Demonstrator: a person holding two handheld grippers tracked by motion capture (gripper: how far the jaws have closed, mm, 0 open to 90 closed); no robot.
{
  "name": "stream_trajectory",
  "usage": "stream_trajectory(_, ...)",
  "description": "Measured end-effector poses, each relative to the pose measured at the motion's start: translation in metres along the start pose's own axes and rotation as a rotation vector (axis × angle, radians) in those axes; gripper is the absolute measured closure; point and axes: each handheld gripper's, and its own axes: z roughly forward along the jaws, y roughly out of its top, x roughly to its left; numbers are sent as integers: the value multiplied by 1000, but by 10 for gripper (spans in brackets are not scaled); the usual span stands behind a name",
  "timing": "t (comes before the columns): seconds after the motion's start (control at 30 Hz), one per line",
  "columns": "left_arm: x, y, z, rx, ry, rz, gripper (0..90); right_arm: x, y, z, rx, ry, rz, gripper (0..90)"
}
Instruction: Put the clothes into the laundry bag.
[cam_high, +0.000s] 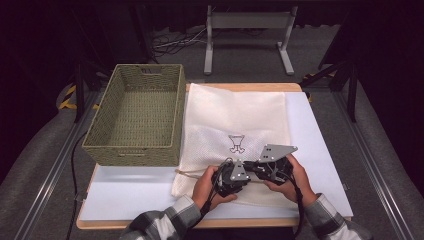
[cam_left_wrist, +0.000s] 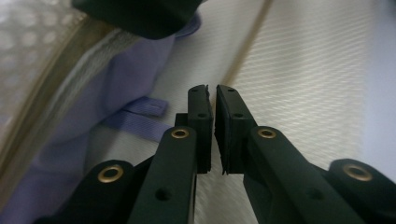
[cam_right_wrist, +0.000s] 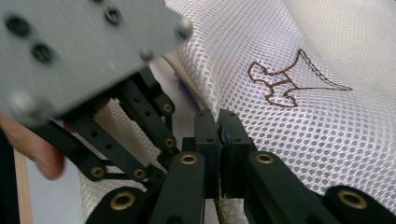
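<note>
The mesh laundry bag (cam_high: 235, 135) lies flat, long axis running away from the person, its near opening edge directly under both grippers: right gripper (cam_right_wrist: 218, 135) clamps that mesh hem, left gripper (cam_left_wrist: 211, 100), jaws nearly closed on nothing, sits just inside.
</note>
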Motion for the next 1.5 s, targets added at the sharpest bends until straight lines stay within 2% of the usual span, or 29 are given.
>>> stream_trajectory(0.03,1,1,1,8,7,6,889,0,0,0,0,0,-1,880)
stream_trajectory(0.1,3,2,2,46,60,22,900,0,0,0,4,2,0,880)
stream_trajectory(0.17,8,0,2,57,65,-1,900,1,0,0,8,7,4,880)
stream_trajectory(0.23,8,1,1,80,110,23,900,2,-1,0,10,8,-3,880)
stream_trajectory(0.3,9,1,0,84,111,21,900,2,-1,0,11,7,-1,880)
stream_trajectory(0.37,10,0,-1,100,153,24,900,1,-1,-2,8,9,-1,880)
stream_trajectory(0.4,11,-1,-2,112,161,22,900,1,-2,-3,9,10,-1,881)
stream_trajectory(0.5,18,-5,-6,133,243,-11,900,1,-3,-5,10,9,0,881)
stream_trajectory(0.53,22,-7,-7,126,247,-38,900,1,-3,-5,11,10,-1,881)
stream_trajectory(0.57,26,-10,-10,123,268,-72,900,1,-3,-5,11,11,-2,881)
stream_trajectory(0.63,28,-13,-12,111,269,-104,900,2,-3,-4,17,9,-5,880)
stream_trajectory(0.7,28,-14,-13,96,259,-107,900,3,-3,-2,23,5,-13,881)
stream_trajectory(0.77,28,-16,-16,73,220,-116,900,3,-3,-1,21,4,-10,881)
stream_trajectory(0.83,24,-14,-20,15,169,-95,900,3,-3,-2,15,1,-6,881)
stream_trajectory(0.87,22,-12,-21,-5,160,-89,900,2,-3,-2,12,-2,-5,881)
stream_trajectory(0.93,18,-8,-24,-45,110,-75,900,3,-3,-2,10,-4,-5,881)
stream_trajectory(0.97,16,-6,-25,-52,103,-64,900,3,-3,-2,9,-5,-5,881)
stream_trajectory(1.13,12,-2,-21,-91,62,-81,899,3,-3,-2,4,-4,-3,881)
stream_trajectory(1.23,11,1,-17,-109,55,-84,871,3,-3,-2,2,-4,-2,881)
stream_trajectory(1.3,10,5,-12,-109,73,-75,893,2,-3,-2,-2,-2,1,881)
stream_trajectory(1.33,11,7,-9,-112,66,-73,899,2,-2,-2,-3,-2,1,882)
stream_trajectory(1.4,9,10,-3,-114,99,-61,900,2,-2,-2,-6,1,2,882)
stream_trajectory(1.43,9,11,0,-112,99,-54,900,2,-2,-2,-6,-1,1,882)
stream_trajectory(1.5,9,14,3,-107,125,-57,900,2,-2,-2,-6,0,3,882)
